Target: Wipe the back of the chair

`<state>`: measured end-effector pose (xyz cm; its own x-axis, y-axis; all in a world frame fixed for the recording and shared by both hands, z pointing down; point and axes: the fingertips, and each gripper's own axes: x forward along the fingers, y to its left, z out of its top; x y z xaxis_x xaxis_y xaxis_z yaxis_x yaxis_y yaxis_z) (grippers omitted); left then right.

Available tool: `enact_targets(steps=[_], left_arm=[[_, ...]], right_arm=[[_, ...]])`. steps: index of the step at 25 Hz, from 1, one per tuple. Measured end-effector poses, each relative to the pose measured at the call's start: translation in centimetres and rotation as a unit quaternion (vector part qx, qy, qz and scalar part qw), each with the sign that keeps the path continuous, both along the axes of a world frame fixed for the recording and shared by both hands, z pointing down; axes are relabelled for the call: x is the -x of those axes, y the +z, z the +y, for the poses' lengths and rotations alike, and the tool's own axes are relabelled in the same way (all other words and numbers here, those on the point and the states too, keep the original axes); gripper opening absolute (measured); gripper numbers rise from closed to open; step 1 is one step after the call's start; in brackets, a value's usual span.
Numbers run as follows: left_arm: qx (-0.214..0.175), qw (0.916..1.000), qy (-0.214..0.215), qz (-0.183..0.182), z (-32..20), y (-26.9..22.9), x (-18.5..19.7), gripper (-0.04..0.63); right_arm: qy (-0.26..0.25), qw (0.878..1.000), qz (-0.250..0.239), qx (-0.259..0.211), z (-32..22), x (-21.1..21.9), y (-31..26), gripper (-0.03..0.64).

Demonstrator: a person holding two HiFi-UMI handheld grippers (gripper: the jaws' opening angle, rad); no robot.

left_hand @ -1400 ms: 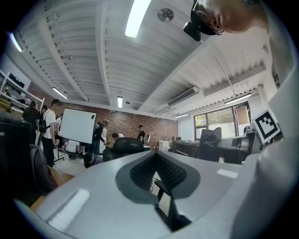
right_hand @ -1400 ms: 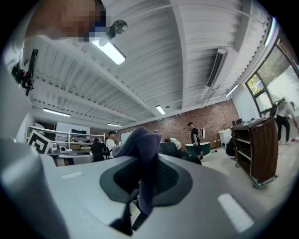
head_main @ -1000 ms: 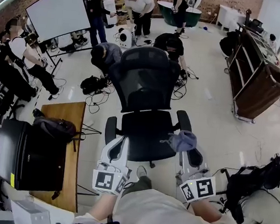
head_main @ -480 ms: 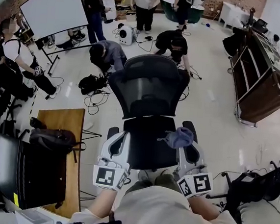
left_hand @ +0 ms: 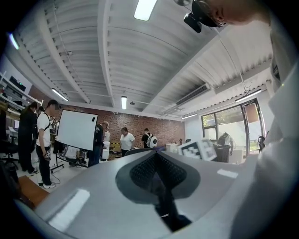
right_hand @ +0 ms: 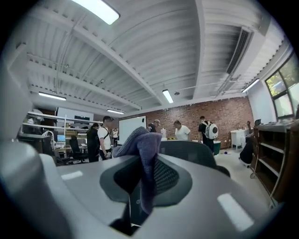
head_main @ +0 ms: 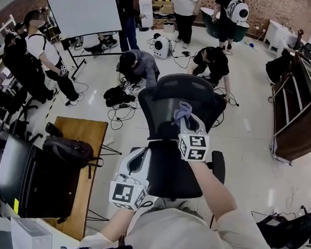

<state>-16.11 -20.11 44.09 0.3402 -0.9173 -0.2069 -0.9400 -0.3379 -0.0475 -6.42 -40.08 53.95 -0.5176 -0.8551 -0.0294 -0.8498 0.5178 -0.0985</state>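
Observation:
A black mesh office chair faces me in the head view, its back [head_main: 166,97] upright behind the seat [head_main: 167,174]. My right gripper [head_main: 186,120] is raised in front of the upper part of the back and is shut on a blue-purple cloth [head_main: 183,111] that lies against the mesh. In the right gripper view the cloth [right_hand: 142,142] hangs over the shut jaws, with the chair back [right_hand: 194,151] just beyond. My left gripper [head_main: 139,155] is held low at the seat's left front, jaws shut with nothing in them [left_hand: 156,156].
A wooden desk [head_main: 86,136] with a black backpack [head_main: 68,149] and a monitor [head_main: 24,177] stands close on the left. Several people, a whiteboard [head_main: 82,7] and floor cables [head_main: 118,109] are behind the chair. A wooden cabinet [head_main: 303,122] is at the right.
My right gripper has risen with the cloth from beside the seat's right armrest to the upper chair back. The left gripper has stayed low by the seat.

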Motion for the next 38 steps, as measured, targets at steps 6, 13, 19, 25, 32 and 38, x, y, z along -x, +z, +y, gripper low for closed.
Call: enact_targets(steps=[6, 13, 19, 25, 32, 38], left_arm=[[0.011, 0.999, -0.039, -0.018, 0.0, 0.7, 0.3, 0.063], [0.026, 0.9972, -0.07, -0.002, 0.3, 1.8, 2.8, 0.064], [0.023, 0.999, -0.039, 0.003, -1.4, 1.8, 1.9, 0.064], [0.024, 0.9996, 0.015, -0.003, -3.1, 2.4, -0.8, 0.064], [0.016, 0.9993, 0.035, -0.005, -3.3, 1.9, -2.3, 0.063], [0.02, 0.9998, -0.002, -0.001, -3.4, 2.1, -1.1, 0.064]], right_arm=[[-0.017, 0.997, 0.044, 0.059, -12.8, 7.8, 3.3, 0.054], [-0.002, 0.994, 0.067, 0.086, -16.5, 7.7, 4.9, 0.054], [0.05, 0.994, 0.07, 0.071, -17.5, -0.2, 4.0, 0.054], [0.126, 0.985, 0.068, 0.098, -17.5, -11.5, 6.3, 0.057], [0.109, 0.99, 0.052, 0.072, -14.8, -9.2, 4.8, 0.057], [-0.014, 0.995, 0.091, 0.038, -11.0, 5.7, 7.8, 0.054]])
